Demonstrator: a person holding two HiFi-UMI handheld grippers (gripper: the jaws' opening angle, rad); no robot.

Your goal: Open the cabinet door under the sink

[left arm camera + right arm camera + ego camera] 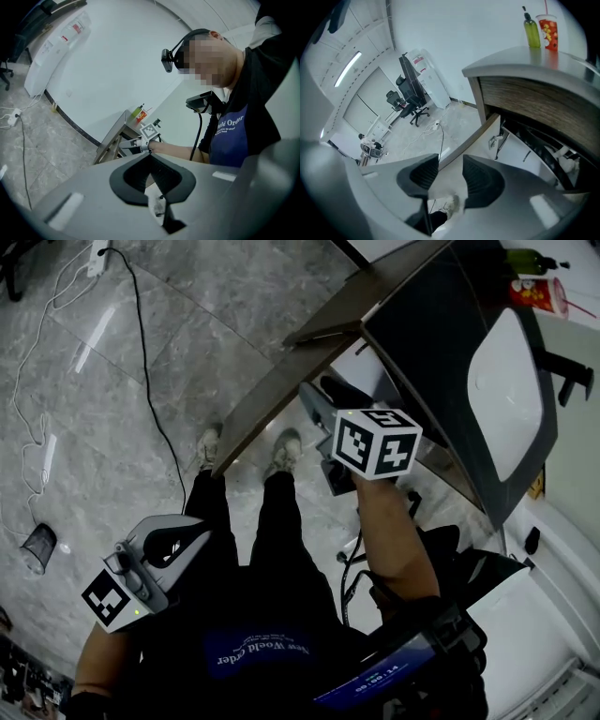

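Observation:
The cabinet door under the sink stands swung out, brown outside and white inside. My right gripper is at the door's top edge, pointing steeply down. In the right gripper view the door's edge runs in between the jaws of the right gripper, and the pads stand a little apart from it. My left gripper hangs low at the left, away from the cabinet. In the left gripper view its pads meet with nothing between them.
A green bottle and a red cup stand on the countertop. Pipes and fittings show inside the cabinet. My shoes are just below the door. A black cable crosses the grey floor. Office chairs stand farther off.

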